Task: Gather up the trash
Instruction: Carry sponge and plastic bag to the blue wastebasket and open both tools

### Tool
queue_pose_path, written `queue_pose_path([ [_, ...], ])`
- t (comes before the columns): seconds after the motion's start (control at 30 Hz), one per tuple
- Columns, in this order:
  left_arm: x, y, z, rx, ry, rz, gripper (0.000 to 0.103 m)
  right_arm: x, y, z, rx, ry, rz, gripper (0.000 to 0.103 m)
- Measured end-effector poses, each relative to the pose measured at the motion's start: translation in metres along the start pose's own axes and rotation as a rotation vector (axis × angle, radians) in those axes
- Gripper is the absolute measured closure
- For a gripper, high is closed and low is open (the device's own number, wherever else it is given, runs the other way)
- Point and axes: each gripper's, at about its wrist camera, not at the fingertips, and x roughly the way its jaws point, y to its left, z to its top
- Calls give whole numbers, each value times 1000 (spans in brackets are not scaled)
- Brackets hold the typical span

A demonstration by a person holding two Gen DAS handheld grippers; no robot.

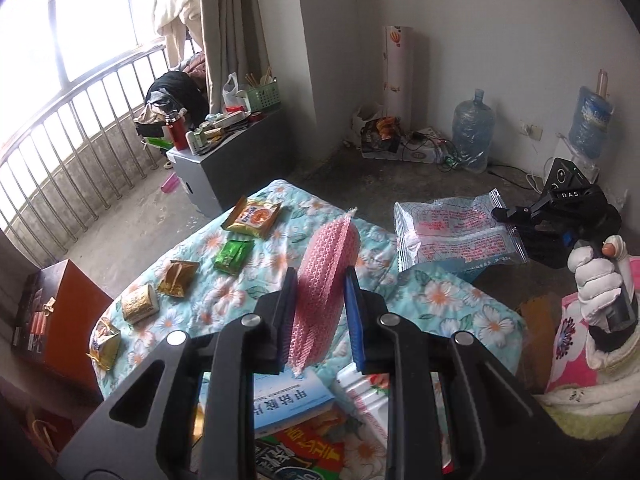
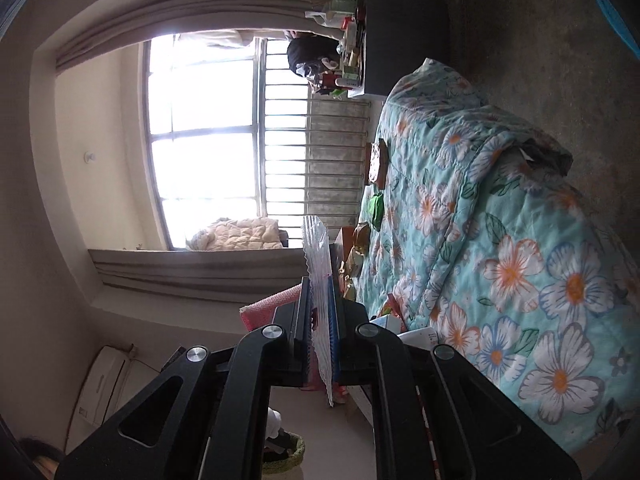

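- clearly both claws are loaded: the left gripper (image 1: 320, 304) pinches a pink mesh wrapper (image 1: 328, 264) edge-on between its pads, at 12 o'clock from its fingers.
- the right gripper (image 2: 320, 328) is pressed onto a clear printed plastic wrapper (image 1: 452, 236), held by one crimped end, out at 2 o'clock in the left view.
- both pieces look feather-light; the mesh soft and springy, the film thin, crinkly and slippery, so i judge an edge pinch best.
- five small snack packets remain on the floral quilt (image 1: 460, 300), in a row toward 10 o'clock: orange packet (image 1: 253, 216), green packet (image 1: 233, 255), three gold ones.
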Motion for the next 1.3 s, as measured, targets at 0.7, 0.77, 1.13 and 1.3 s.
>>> queue_pose_path([
  [0.7, 242, -280, 103, 189, 167, -396, 81, -236, -100, 66, -9, -699, -470, 95],
  [0.77, 274, -308, 103, 210, 196, -408, 81, -239, -124, 82, 30, -705, -499, 95],
  [1.13, 434, -384, 102, 130, 300, -426, 76, -241, -237, 176, 150, -703, -690, 64],
  [1.3, 453, -370, 95, 34, 289, -428, 74, -240, -273, 190, 193, -657, -820, 58],
])
